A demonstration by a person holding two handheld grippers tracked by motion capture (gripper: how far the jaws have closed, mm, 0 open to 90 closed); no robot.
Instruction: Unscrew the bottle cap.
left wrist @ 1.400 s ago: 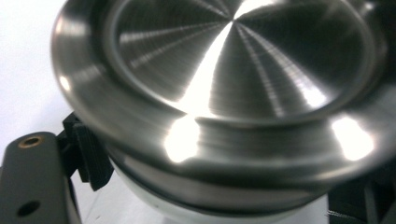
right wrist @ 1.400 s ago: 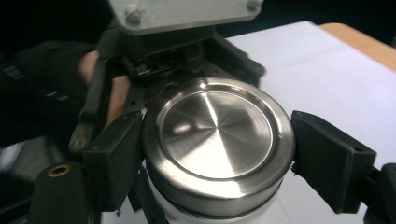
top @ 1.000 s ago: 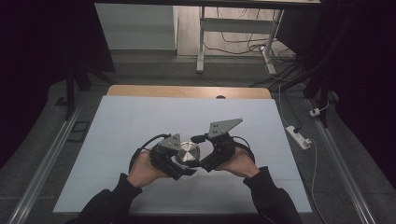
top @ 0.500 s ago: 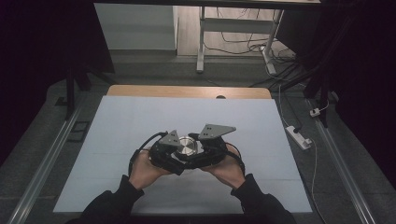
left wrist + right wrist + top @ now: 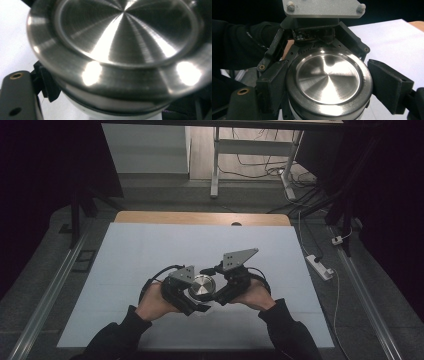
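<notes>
A round container with a brushed steel lid (image 5: 201, 287) and a white body is held just over the white table (image 5: 150, 245), near its front edge. My left gripper (image 5: 187, 296) comes in from the left and is shut on the container; one of its black jaws shows at the lower left in the left gripper view, under the lid (image 5: 120, 40). My right gripper (image 5: 220, 292) comes in from the right. Its two pads (image 5: 390, 85) press on opposite sides of the lid's rim (image 5: 329, 80). Each gripper is held by a hand.
The wooden table edge (image 5: 200, 218) runs along the far side. A white power strip (image 5: 320, 266) lies on the floor off the table's right side. Cables and desk legs (image 5: 216, 165) stand beyond the table. Metal rails (image 5: 45, 295) flank the table.
Half a second ago the right hand had rolled in closer around the lid and its grey plate lay flatter. Now it has turned back out. The container has barely moved.
</notes>
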